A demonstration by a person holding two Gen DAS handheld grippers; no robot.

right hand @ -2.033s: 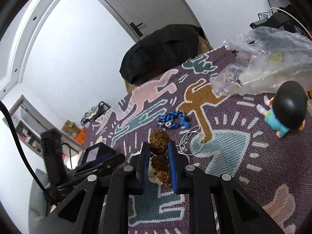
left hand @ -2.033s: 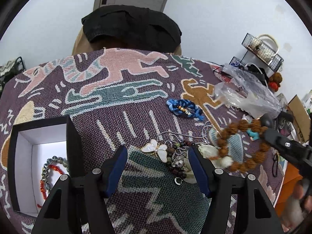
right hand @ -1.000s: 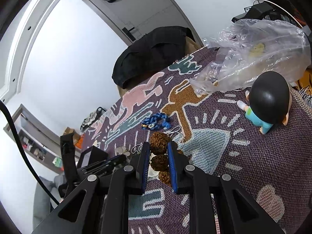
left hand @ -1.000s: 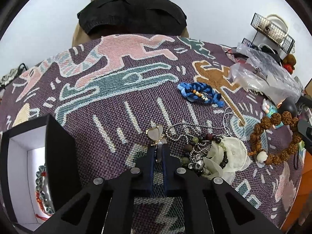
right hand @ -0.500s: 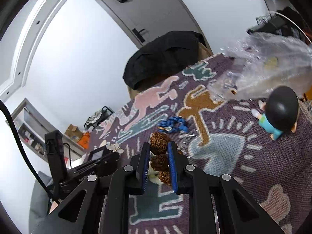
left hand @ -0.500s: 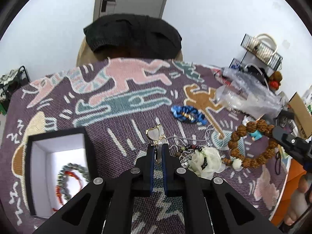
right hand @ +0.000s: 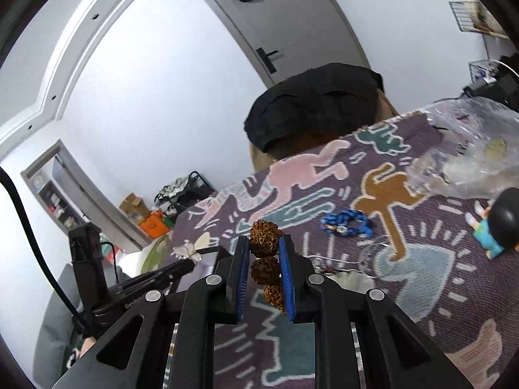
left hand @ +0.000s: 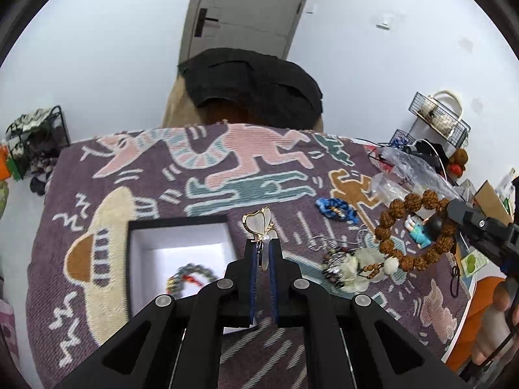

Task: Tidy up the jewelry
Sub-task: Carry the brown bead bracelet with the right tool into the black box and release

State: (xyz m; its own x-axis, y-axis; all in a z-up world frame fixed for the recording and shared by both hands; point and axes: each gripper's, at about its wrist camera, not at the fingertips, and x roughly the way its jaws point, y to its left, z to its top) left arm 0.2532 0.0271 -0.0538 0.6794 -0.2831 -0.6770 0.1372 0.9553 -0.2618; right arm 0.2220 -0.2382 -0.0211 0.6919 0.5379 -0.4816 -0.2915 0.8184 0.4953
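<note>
Poking from the left claw (left hand: 263, 249): butterfly brooch (left hand: 258, 223).

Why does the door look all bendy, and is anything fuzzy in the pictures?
Right wrist view: the fisheye lens curves the door and darkens the corners. Left wrist view: the bracelets inside the open box are smeared; the butterfly brooch looks sharp.

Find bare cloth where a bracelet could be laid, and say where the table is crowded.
Free: the cloth beyond the black box toward the draped chair, left of the blue braid. Crowded: the jewelry heap, figurine and plastic bag.
</note>
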